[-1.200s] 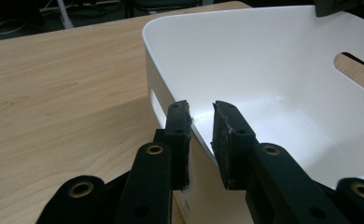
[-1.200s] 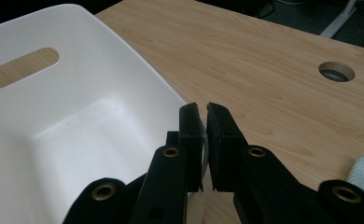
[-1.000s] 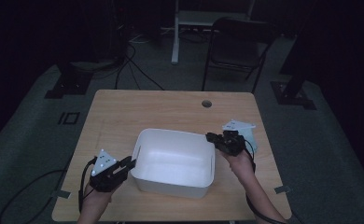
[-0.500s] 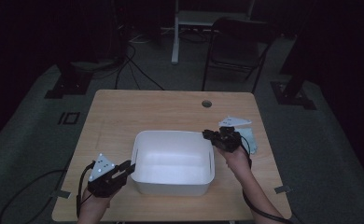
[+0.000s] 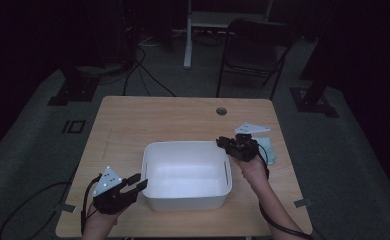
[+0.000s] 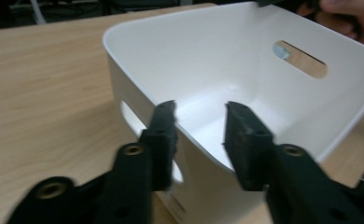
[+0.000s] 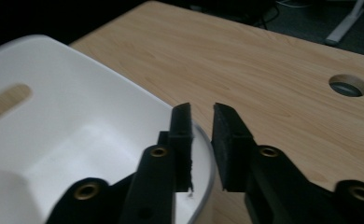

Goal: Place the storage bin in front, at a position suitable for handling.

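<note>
A white plastic bin [image 5: 185,146] with slot handles stands on the wooden table [image 5: 133,125]. My left gripper [image 5: 139,182] is at its near left corner. In the left gripper view its jaws [image 6: 199,116] straddle the bin's rim [image 6: 264,93], one outside and one inside, with a gap to the wall. My right gripper [image 5: 223,143] is at the bin's far right corner. There its jaws [image 7: 201,112] straddle the rim [image 7: 77,116] with daylight between the pads. Both pairs of jaws have just been opening, with the rim still between them.
A round cable hole [image 5: 221,110] lies in the table's far right part. A pale bluish thing [image 5: 269,150] lies beside the right hand near the right edge. A dark chair [image 5: 255,50] stands behind the table, with cables on the floor.
The left hand has eased slightly toward the table's near edge. The bin and the right hand stay about where they were.
</note>
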`<control>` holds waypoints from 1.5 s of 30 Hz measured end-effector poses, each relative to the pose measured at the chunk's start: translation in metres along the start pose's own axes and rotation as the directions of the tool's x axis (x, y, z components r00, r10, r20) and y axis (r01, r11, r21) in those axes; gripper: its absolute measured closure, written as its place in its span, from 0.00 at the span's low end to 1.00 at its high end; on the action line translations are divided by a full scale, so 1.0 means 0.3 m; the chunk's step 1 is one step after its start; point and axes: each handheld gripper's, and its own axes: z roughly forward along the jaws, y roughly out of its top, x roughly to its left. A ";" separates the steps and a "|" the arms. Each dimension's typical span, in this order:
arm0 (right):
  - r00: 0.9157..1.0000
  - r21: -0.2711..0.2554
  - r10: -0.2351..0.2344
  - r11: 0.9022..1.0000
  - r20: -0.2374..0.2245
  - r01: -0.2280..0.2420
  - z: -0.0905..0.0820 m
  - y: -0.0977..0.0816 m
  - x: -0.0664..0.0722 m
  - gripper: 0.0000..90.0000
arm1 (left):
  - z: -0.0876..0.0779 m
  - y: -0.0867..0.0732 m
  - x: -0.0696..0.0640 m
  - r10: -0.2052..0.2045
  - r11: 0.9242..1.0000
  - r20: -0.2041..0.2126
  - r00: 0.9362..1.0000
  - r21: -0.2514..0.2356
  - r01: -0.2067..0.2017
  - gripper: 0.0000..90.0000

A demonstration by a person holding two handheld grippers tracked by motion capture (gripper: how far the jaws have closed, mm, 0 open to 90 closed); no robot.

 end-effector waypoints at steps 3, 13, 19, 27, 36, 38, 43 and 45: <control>1.000 -0.029 0.019 0.999 -0.015 -0.020 -0.039 0.005 0.013 0.78 | 0.012 0.018 0.023 -0.011 1.000 0.003 1.000 -0.008 0.011 0.64; 0.999 -0.044 0.026 0.999 -0.020 -0.026 -0.145 -0.044 0.089 0.67 | 0.068 0.096 0.092 0.015 0.999 -0.010 1.000 -0.028 -0.015 0.58; 0.998 -0.027 0.056 0.998 -0.013 -0.056 -0.167 -0.105 0.118 0.65 | 0.126 0.125 0.139 0.025 1.000 -0.027 0.999 0.001 -0.025 0.58; 0.997 -0.037 0.077 0.996 0.022 -0.076 -0.205 -0.162 0.149 0.63 | 0.219 0.144 0.187 0.006 0.999 -0.007 1.000 0.034 -0.006 0.58; 0.993 0.002 0.119 0.993 -0.016 -0.119 -0.187 -0.198 0.133 0.68 | 0.267 0.154 0.205 0.001 0.998 -0.018 1.000 0.056 0.000 0.79; 0.993 0.007 0.120 0.993 -0.016 -0.120 -0.186 -0.196 0.134 0.69 | 0.277 0.158 0.207 0.001 0.998 -0.018 1.000 0.063 0.000 0.80; 0.993 0.018 0.119 0.993 -0.022 -0.118 -0.186 -0.191 0.129 0.70 | 0.285 0.161 0.199 0.011 0.998 -0.037 0.999 0.062 -0.009 0.86; 0.993 0.017 0.120 0.993 -0.024 -0.119 -0.186 -0.191 0.128 0.70 | 0.284 0.159 0.199 0.008 0.998 -0.040 0.999 0.058 -0.006 0.86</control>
